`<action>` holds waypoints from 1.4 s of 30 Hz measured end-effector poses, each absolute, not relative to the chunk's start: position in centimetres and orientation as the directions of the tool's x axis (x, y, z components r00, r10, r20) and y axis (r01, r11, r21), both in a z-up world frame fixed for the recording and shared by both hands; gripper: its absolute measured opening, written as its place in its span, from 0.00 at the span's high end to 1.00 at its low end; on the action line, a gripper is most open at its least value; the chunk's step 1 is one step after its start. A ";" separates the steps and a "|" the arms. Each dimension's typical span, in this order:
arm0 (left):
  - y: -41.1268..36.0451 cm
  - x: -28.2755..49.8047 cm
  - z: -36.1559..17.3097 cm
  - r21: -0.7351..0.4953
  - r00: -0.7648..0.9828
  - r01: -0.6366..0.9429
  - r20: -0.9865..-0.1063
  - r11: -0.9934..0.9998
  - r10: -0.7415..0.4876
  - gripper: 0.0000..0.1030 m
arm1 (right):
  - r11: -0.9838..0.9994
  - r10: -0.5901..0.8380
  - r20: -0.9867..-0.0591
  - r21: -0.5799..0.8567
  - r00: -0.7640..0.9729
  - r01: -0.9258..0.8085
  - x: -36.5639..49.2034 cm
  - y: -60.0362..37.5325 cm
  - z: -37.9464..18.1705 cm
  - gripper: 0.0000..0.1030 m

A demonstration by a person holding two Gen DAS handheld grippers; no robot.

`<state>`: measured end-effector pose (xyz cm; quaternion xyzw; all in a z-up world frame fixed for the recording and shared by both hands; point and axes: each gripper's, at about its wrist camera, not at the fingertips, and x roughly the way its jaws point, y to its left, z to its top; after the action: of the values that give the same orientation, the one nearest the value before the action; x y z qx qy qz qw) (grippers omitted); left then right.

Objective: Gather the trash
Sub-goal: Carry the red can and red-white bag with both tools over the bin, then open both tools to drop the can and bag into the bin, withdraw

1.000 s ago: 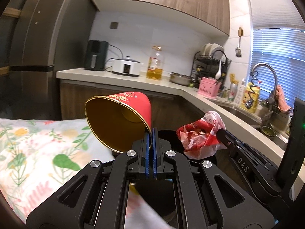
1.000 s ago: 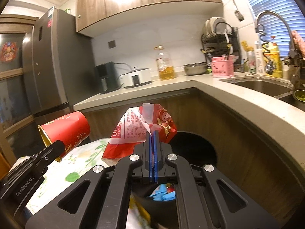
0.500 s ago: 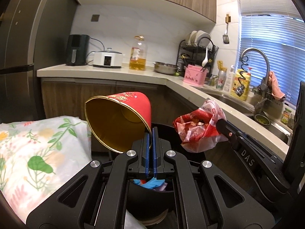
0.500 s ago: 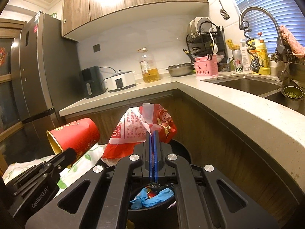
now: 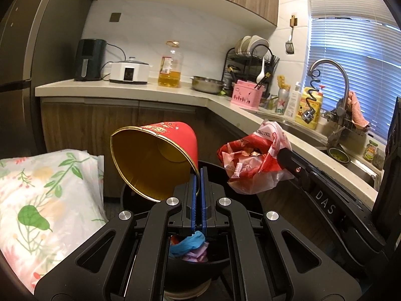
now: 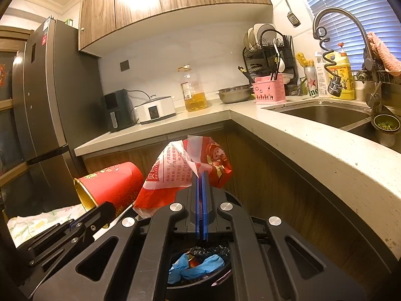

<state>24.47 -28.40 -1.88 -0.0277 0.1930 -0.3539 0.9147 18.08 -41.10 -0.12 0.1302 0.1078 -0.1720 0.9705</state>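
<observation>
Gleaming gold inside and glossy red outside, a tapered paper cup (image 5: 160, 155) hangs tilted on its side, its thin rim pinched between the blue pads of the clenched left tongs (image 5: 198, 175). Beside it, the right tongs (image 6: 201, 178), jaws pressed together, clamp a crinkled red-and-white plastic wrapper (image 6: 185, 170) with printed text and a translucent edge. Both pieces hang over a round black trash bin (image 5: 250, 200) that stands on the floor against the wooden cabinets, already containing crumpled blue plastic (image 6: 195, 266). A floral cloth (image 5: 45, 200) lies at left.
</observation>
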 end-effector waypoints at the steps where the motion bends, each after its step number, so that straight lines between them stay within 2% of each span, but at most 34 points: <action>1: -28.4 24.5 -1.9 -0.188 0.673 0.638 -0.334 0.746 -0.660 0.98 | 0.907 -0.305 -0.253 0.216 0.918 0.361 18.1 -41.1 -0.1 0.97; 9: -29.1 25.3 -2.8 -0.178 0.656 0.650 -0.359 0.739 -0.664 0.95 | 0.917 -0.284 -0.273 0.204 0.919 0.344 19.5 -41.0 -0.5 0.94; 11: -28.9 25.5 -3.1 -0.178 0.662 0.639 -0.368 0.748 -0.653 0.81 | 0.919 -0.274 -0.284 0.204 0.919 0.337 19.8 -41.1 -0.7 0.93; 12: -28.6 25.6 -3.2 -0.188 0.661 0.635 -0.370 0.749 -0.653 0.77 | 0.921 -0.265 -0.290 0.207 0.920 0.330 20.0 -41.1 -0.9 0.90; 13: -28.3 25.7 -3.3 -0.192 0.665 0.628 -0.371 0.754 -0.648 0.70 | 0.922 -0.260 -0.295 0.206 0.919 0.327 20.1 -41.2 -1.0 0.81; 14: -27.8 25.8 -3.4 -0.194 0.678 0.612 -0.372 0.767 -0.634 0.59 | 0.924 -0.255 -0.298 0.205 0.920 0.322 20.2 -41.2 -1.1 0.79; 17: -26.5 25.8 -3.6 -0.200 0.709 0.569 -0.371 0.798 -0.599 0.40 | 0.925 -0.251 -0.311 0.201 0.917 0.322 20.3 -41.2 -1.4 0.75; 18: -26.1 25.8 -3.6 -0.200 0.718 0.556 -0.372 0.807 -0.588 0.36 | 0.925 -0.254 -0.313 0.198 0.915 0.325 20.2 -41.2 -1.5 0.71; 20: -25.0 25.3 -3.6 -0.179 0.754 0.514 -0.372 0.839 -0.542 0.22 | 0.925 -0.258 -0.315 0.192 0.913 0.328 19.9 -40.9 -1.5 0.62; 22: -24.2 24.8 -3.4 -0.162 0.780 0.482 -0.368 0.861 -0.506 0.16 | 0.925 -0.266 -0.318 0.180 0.910 0.334 19.5 -40.5 -1.5 0.49; 23: -23.4 24.3 -3.3 -0.155 0.793 0.465 -0.366 0.872 -0.488 0.13 | 0.927 -0.270 -0.318 0.167 0.909 0.334 19.1 -40.1 -1.4 0.47; 25: -22.5 23.8 -3.2 -0.145 0.809 0.433 -0.372 0.890 -0.455 0.10 | 0.928 -0.277 -0.324 0.153 0.905 0.339 18.7 -39.5 -1.4 0.30; 28: -21.0 22.9 -3.0 -0.131 0.827 0.390 -0.385 0.911 -0.409 0.08 | 0.935 -0.263 -0.339 0.142 0.903 0.325 18.0 -38.3 -1.3 0.22; 31: -19.2 21.9 -3.0 -0.115 0.839 0.345 -0.408 0.932 -0.361 0.07 | 0.940 -0.269 -0.350 0.109 0.898 0.324 17.1 -36.9 -1.2 0.16; 35: -16.9 20.5 -2.9 -0.104 0.852 0.289 -0.425 0.952 -0.305 0.06 | 0.950 -0.247 -0.349 0.094 0.904 0.297 15.5 -34.8 -0.8 0.13; 37: -15.7 19.8 -2.9 -0.107 0.855 0.266 -0.433 0.958 -0.285 0.06 | 0.955 -0.240 -0.347 0.083 0.906 0.285 14.7 -33.6 -0.5 0.07; 42: -13.0 16.9 -2.2 -0.089 0.873 0.224 -0.424 0.970 -0.241 0.06 | 0.966 -0.209 -0.340 0.073 0.917 0.248 12.6 -30.9 0.1 0.06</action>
<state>16.87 -13.03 -2.17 -0.0185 0.2216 -0.1201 0.9675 12.55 -30.94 0.10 0.0575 0.1669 -0.1170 0.9773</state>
